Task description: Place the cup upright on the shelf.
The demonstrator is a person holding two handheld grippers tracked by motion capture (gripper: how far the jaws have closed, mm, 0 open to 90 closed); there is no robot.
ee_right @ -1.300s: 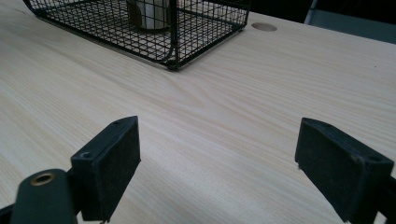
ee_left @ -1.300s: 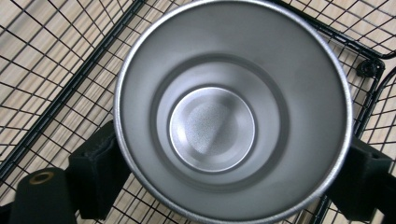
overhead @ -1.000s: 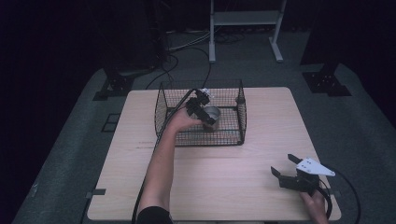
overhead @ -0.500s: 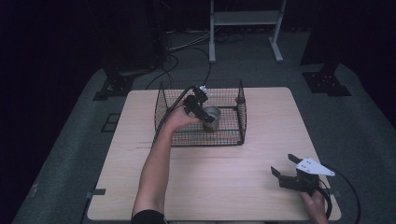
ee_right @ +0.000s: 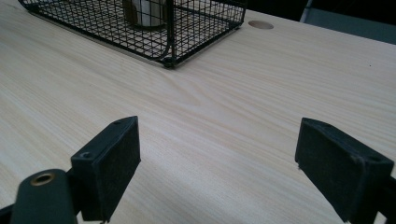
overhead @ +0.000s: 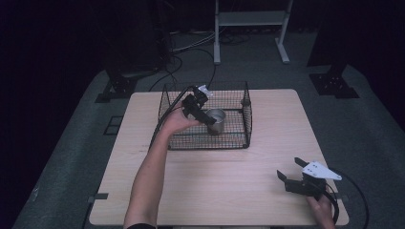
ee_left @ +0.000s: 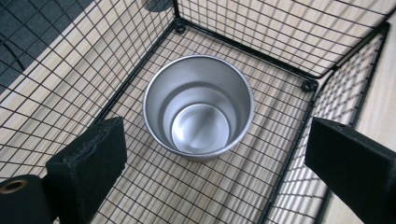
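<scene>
Shiny silver cup (ee_left: 199, 108); black wire basket (ee_left: 299, 56), square grid; pale wood table (ee_right: 261, 93), wavy grain; floor (overhead: 71, 143) maybe dark grey.

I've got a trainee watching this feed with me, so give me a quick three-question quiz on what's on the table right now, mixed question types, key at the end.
1. True or false: the steel cup lies on its side inside the wire basket.
2. Multiple choice: the left gripper is A) shut on the cup, B) open above the cup, C) resting on the wooden table.
3. Fill in: the right gripper is open near the table's ____ corner in the high view.

Key: 1 false, it stands upright and looks empty. 2 B. 3 near right.
</scene>
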